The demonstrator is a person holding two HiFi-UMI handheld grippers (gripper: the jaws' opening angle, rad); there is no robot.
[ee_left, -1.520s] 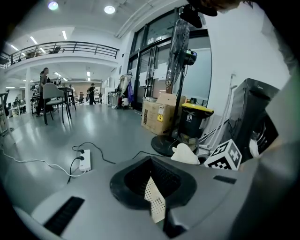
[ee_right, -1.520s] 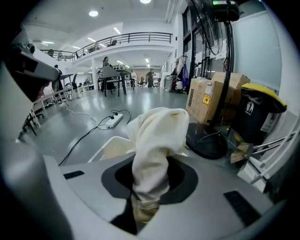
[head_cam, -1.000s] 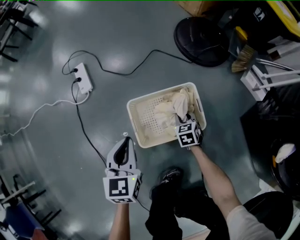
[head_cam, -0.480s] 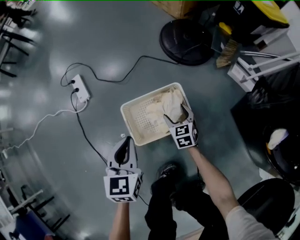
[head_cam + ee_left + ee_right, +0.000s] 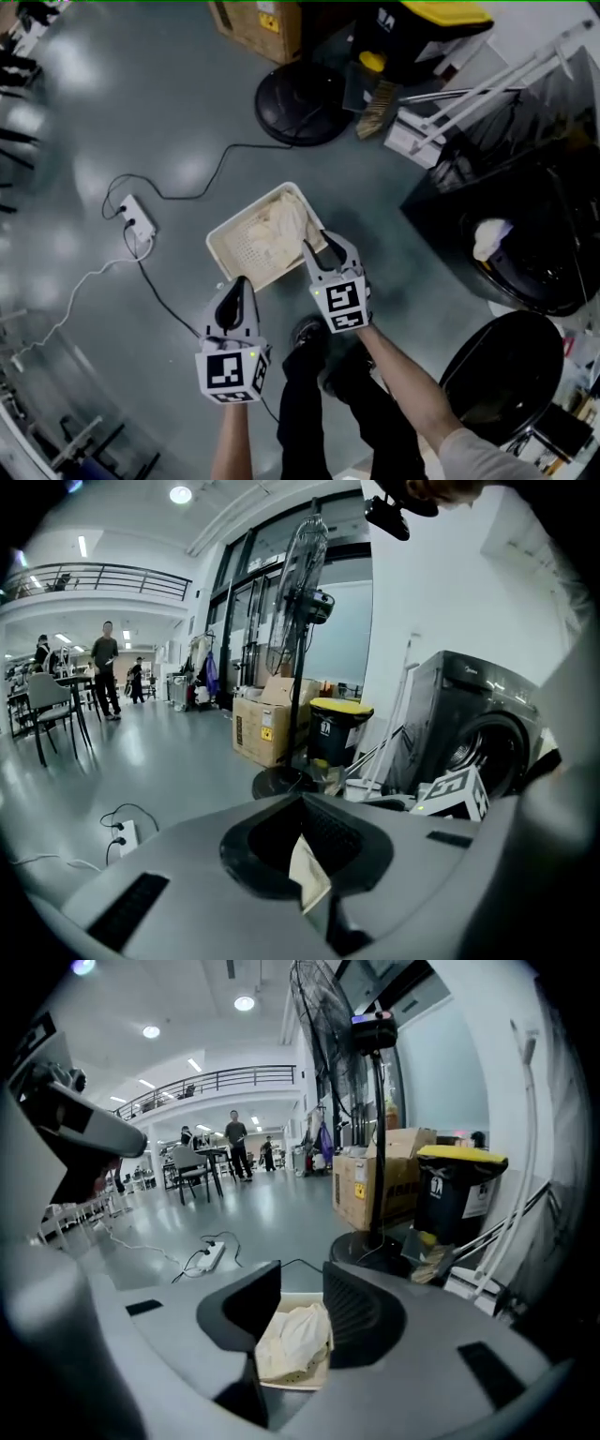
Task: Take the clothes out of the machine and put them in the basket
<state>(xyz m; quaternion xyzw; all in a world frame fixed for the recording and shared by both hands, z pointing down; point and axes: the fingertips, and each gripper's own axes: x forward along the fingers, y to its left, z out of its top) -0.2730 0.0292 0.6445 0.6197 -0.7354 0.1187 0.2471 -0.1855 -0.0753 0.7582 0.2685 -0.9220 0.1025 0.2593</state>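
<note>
Clothes, pale and crumpled, lie heaped in the basket on the floor, filling the end nearest the fan's round base. My right hand-held gripper hovers over the basket's near rim, released. Its jaws have just been closing but stand apart with nothing between them, and the clothes show through the gap well below. My left hand-held gripper hangs above the floor beside the basket's near corner. It is clenched on nothing, with only a thin slit between its jaws. Toward the floor's right side the machine stands with its door swung open and one pale cloth in its mouth. A power strip lies on the floor left of the basket.
</note>
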